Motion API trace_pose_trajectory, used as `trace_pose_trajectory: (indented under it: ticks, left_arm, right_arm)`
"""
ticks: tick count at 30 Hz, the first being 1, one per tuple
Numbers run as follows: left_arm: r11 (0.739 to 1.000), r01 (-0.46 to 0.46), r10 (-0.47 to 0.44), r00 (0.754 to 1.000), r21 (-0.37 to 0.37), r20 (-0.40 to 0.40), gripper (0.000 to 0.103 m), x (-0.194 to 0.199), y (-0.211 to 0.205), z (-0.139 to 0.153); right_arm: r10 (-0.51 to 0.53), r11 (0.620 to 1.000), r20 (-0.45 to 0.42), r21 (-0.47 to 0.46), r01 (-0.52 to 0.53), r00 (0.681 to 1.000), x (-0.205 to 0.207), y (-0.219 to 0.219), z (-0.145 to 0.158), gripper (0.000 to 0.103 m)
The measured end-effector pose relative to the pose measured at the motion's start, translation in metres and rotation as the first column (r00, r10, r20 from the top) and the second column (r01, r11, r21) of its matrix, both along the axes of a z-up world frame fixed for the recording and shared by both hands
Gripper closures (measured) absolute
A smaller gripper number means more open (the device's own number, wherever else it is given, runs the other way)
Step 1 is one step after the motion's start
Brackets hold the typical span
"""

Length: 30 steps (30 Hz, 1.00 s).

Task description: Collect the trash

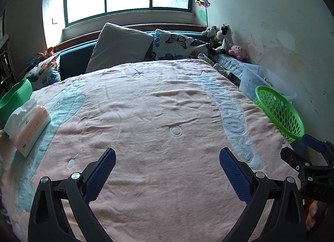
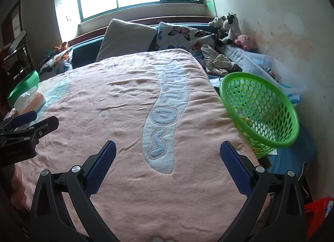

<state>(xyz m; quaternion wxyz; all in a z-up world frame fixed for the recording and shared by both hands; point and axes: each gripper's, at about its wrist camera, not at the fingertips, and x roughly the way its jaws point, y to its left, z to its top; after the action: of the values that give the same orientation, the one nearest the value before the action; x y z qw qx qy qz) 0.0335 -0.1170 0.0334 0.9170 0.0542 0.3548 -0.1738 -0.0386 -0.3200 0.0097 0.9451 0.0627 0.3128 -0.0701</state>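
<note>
1. Right gripper (image 2: 168,152) stands with its blue-padded jaws spread wide, holding nothing, above the pink terry blanket (image 2: 125,100) covering the bed.
2. Left gripper (image 1: 167,159) is likewise spread wide and empty over the same blanket.
3. Green perforated plastic basket (image 2: 269,116) lies ahead and to the right of the right gripper, tilted at the blanket's edge with its mouth turned towards that gripper. Small items show inside it; what they are cannot be made out.
4. From the left gripper the basket (image 1: 279,112) sits far right, beyond the other tool. The right hand is judged clearly nearer.
5. No loose trash is visible on the blanket between the jaws.
6. White-and-peach soft tissue pack (image 1: 27,125) rests ahead-left of the left gripper, beside a green band-like object (image 1: 14,98).
7. Judgement: collection appears largely complete, or remaining trash lies out of view.
</note>
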Motion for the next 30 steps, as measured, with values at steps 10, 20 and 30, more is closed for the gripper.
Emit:
trace_pose_trajectory:
  ticks: [10, 20, 30]
  left_arm:
    - [1.000, 0.005, -0.006, 1.000, 0.013, 0.025, 0.007, -0.0030, -0.0078, 0.0033]
    - [1.000, -0.005, 0.004, 0.999, 0.016, 0.033, 0.007, -0.0037, -0.0076, 0.0035]
    - [1.000, -0.003, 0.002, 0.999, 0.030, 0.040, 0.007, -0.0055, -0.0112, 0.0029]
  right_arm:
    - [-0.017, 1.000, 0.003, 0.002, 0.017, 1.000, -0.0015, -0.0038, 0.0007, 0.004]
    - [-0.018, 1.000, 0.006, 0.003, 0.018, 1.000, -0.0028, -0.0028, 0.0013, 0.004]
    - [-0.024, 1.000, 0.005, 0.013, 0.024, 1.000, -0.0031, -0.0040, 0.0019, 0.004]
